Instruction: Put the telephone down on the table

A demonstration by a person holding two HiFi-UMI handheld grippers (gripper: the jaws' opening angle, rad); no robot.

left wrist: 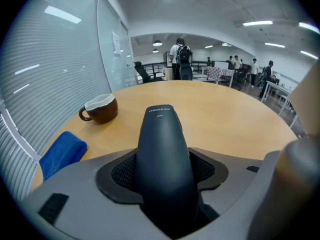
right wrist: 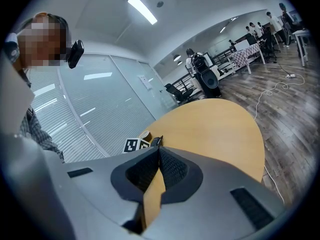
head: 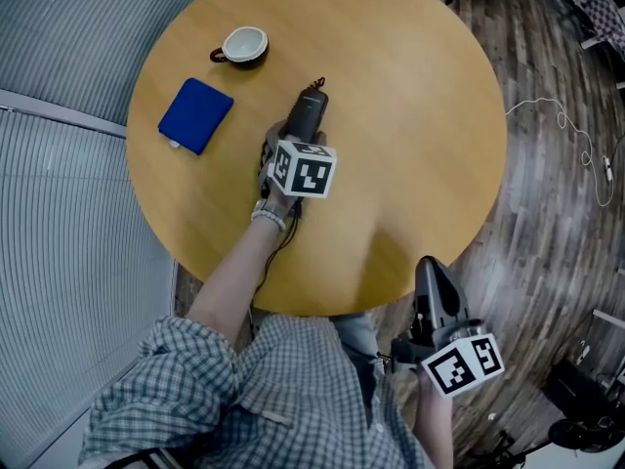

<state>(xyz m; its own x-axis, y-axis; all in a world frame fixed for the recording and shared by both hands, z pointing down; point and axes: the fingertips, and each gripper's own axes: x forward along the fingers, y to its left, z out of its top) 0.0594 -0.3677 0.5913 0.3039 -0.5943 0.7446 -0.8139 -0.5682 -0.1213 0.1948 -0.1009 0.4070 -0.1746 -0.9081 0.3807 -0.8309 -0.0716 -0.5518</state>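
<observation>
Set-down step. Left gripper (left wrist: 162,171): fingers clamped on the telephone (left wrist: 161,134), which projects beyond them over the bench (head: 410,115). Right gripper (right wrist: 159,156): fingers together, empty. Next, probably: lower to contact, then release.

The head view looks steeply down on the round tabletop (head: 410,115); both gripper views skim low across it from its near edge.

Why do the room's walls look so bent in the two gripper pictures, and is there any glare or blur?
Left gripper view: a wide-angle lens bows the blinds, black corners ring the frame, the telephone is sharp. Right gripper view: same bowing, bright ceiling light, a mosaic patch top left. Head view: hardly bent, even light, faint sheen on the table.
</observation>
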